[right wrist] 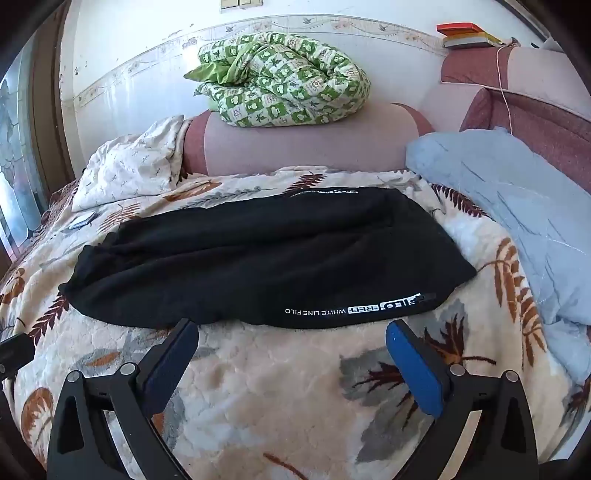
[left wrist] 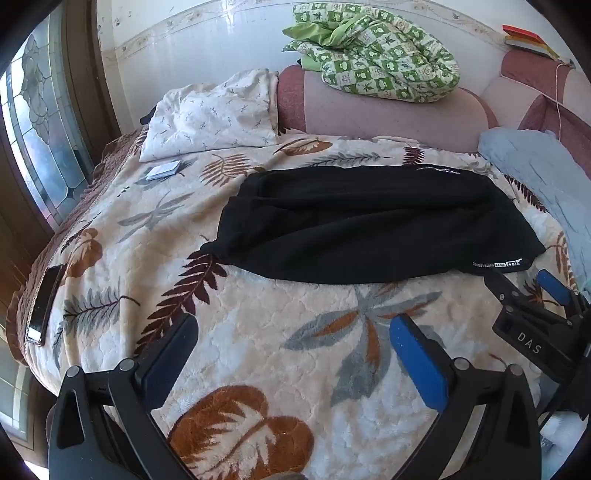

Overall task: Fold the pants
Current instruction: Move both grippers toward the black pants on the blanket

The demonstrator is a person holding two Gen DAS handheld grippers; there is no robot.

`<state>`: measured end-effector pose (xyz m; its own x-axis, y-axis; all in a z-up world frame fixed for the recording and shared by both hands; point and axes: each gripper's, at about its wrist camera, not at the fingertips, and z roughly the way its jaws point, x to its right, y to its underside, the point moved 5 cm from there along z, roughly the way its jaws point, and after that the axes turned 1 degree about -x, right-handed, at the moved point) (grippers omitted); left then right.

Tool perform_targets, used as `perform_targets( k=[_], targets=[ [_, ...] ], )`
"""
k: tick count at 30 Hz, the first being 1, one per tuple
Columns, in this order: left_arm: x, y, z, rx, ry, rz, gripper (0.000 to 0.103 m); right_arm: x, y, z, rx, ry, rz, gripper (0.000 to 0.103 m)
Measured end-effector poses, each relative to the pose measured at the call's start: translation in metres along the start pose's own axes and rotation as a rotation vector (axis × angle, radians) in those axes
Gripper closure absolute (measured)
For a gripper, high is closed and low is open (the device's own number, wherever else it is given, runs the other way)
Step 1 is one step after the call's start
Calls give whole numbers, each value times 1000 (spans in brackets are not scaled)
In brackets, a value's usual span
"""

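Note:
Black pants (left wrist: 369, 221) lie folded into a wide flat band across the leaf-patterned blanket (left wrist: 258, 350), with white lettering along the near right hem. My left gripper (left wrist: 293, 325) hovers open over bare blanket, short of the pants' near edge and holding nothing. My right gripper (left wrist: 519, 278) shows at the right of this view, just beside the lettered corner. In the right wrist view the pants (right wrist: 258, 258) fill the middle. There my right gripper (right wrist: 291, 328) stands open, its fingertips just at the near hem and nothing between them.
A green checked quilt (right wrist: 280, 81) sits on the pink headboard (right wrist: 295, 147). A white pillow (left wrist: 214, 114) lies back left and a blue pillow (right wrist: 517, 214) on the right. A phone (left wrist: 44, 302) and a small card (left wrist: 162, 170) rest near the left bed edge. Books (right wrist: 465, 35) top the headboard.

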<state>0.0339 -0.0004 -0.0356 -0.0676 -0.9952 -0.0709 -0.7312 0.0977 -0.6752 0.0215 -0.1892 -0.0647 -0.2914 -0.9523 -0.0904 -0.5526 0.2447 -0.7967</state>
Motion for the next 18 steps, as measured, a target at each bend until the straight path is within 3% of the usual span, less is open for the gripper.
perform_targets(
  k=[5,12,18],
  targets=[
    [-6,4,6,-15,11,-12,0,-7,-9,-1,-24,-17,22,0],
    [0,5,11,-31,-15,8,0,10,22,17,-20,-19,19,0],
    [-1,10,18,-53,-20,1,0,0,14,16,-46,-9,19,0]
  ],
)
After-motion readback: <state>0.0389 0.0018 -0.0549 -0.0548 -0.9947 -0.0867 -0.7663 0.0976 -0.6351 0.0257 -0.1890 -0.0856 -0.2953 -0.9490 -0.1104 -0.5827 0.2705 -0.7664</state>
